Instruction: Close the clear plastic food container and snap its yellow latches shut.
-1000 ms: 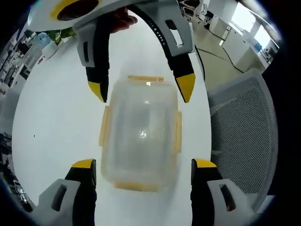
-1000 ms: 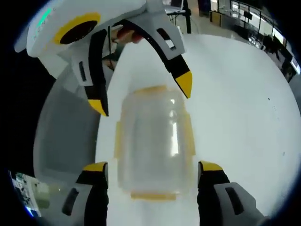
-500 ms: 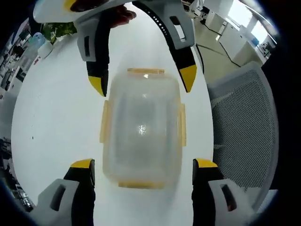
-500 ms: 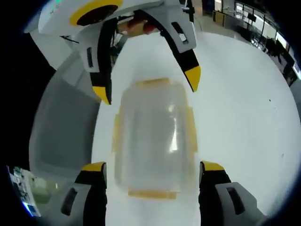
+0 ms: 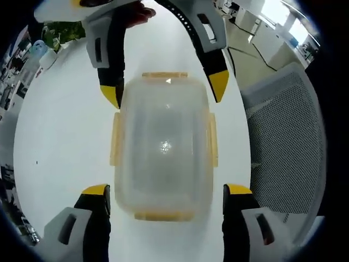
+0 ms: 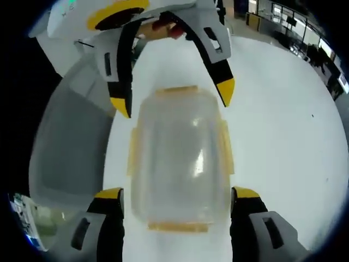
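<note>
In the left gripper view, we hold the left gripper (image 5: 164, 192) with its jaws spread wide, nothing between them but air above the near end of the clear container (image 5: 163, 147). The yellow-tipped jaws rise at seven and five o'clock, flanking the container's near yellow latch (image 5: 163, 216) without touching it. The container lies lid-on upon the white table (image 5: 60, 142), lengthwise toward twelve o'clock, with yellow latches along its long sides at nine and three o'clock and another at its far end. There, at twelve o'clock, the right gripper (image 5: 163, 94) comes down toward us, jaws apart, its yellow tips straddling the far corners of the lid; whether they touch it we cannot tell. At three o'clock, beyond the table edge, stands a grey mesh chair (image 5: 283, 147).

In the right gripper view, we see the mirror of this: the right gripper (image 6: 178, 194) gapes at the bottom, the clear container (image 6: 179, 161) lies between it and the left gripper (image 6: 173, 98) at twelve o'clock, and the mesh chair (image 6: 71, 153) sits at nine o'clock.
</note>
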`<state>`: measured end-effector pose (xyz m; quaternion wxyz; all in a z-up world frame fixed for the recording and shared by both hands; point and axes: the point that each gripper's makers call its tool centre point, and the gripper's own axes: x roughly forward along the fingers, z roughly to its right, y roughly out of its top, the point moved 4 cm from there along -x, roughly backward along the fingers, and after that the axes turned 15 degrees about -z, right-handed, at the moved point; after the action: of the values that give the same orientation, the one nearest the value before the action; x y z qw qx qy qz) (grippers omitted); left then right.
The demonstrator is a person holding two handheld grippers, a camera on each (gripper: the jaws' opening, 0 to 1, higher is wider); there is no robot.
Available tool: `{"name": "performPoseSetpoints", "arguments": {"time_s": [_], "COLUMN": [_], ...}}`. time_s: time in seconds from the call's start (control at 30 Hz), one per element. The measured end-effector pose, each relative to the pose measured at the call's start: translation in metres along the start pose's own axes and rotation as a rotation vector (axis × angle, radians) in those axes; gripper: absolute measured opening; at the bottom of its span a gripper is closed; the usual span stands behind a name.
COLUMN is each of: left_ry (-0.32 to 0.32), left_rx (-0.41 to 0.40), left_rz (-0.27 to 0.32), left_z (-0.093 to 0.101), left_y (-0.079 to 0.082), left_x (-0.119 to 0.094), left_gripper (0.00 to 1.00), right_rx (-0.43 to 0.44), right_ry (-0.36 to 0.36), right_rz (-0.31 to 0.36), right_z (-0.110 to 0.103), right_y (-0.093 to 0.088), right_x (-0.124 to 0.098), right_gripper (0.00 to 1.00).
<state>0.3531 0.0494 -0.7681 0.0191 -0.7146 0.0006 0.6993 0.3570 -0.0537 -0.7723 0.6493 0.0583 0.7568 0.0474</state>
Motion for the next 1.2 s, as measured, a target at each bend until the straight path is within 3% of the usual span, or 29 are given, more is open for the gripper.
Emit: {"name": "performPoseSetpoints", "arguments": {"time_s": [0.53,0.93,1.2], "left_ry": [0.008,0.025,0.035], "left_rx": [-0.008,-0.005,-0.016], "left_rz": [-0.005,-0.008,-0.005], "left_z": [-0.001,-0.001,-0.003], "left_y": [0.004,0.004,0.004], "left_x": [0.008,0.015,0.016], "left_gripper": [0.85,0.88,0.83], "right_rx": [-0.035,-0.014,-0.016], "right_ry": [-0.060,-0.054,-0.052], "right_rz": [-0.037,-0.032,-0.027], "right_z": [0.001,0.001,0.001], "right_y": [-0.003,-0.004,-0.004], "right_x": [0.009,0.014,0.015], "right_gripper": [0.82,0.84,0.84]}}
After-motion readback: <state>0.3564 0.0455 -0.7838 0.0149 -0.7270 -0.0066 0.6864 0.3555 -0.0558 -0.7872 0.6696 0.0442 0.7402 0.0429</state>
